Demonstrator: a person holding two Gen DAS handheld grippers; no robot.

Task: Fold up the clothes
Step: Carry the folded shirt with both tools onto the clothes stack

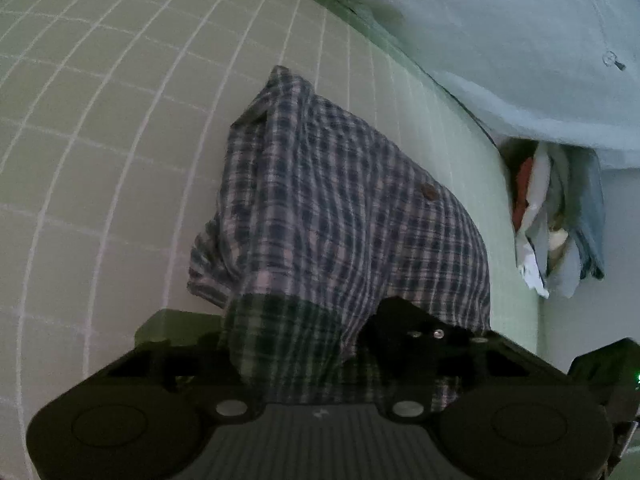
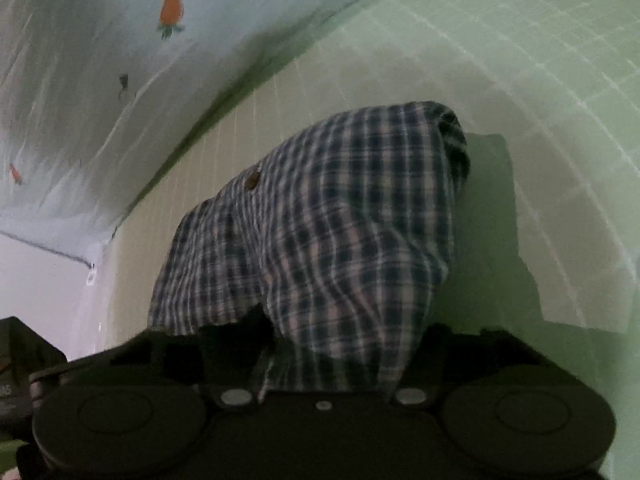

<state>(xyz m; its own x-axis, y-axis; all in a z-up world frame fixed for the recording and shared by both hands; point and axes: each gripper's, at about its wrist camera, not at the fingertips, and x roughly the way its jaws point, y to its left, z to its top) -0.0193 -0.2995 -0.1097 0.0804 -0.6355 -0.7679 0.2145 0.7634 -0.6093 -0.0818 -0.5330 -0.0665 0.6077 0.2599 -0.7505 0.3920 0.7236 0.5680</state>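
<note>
seen along the left gripper [image 1: 316, 344]: a blue-and-white plaid shirt [image 1: 340, 208] draped over the fingers, fabric bunched between them and running down toward the camera, one dark fingertip [image 1: 404, 320] poking out at the right; clamped on the cloth, by the look of it. beyond, the shirt's far end trailing onto a pale green grid mat [image 1: 120, 140], a brown button [image 1: 429, 190] showing on its right side. past the mat's edge, a light blue sheet [image 1: 520, 60] and a loose heap of other clothes [image 1: 560, 224].

seen along the right gripper [image 2: 320, 352]: the same plaid shirt [image 2: 340, 220] rising from between the fingers and covering them, apparently pinched there, its top fold hanging over the green mat [image 2: 520, 80]. at upper left, the pale sheet with a carrot print [image 2: 171, 8].
</note>
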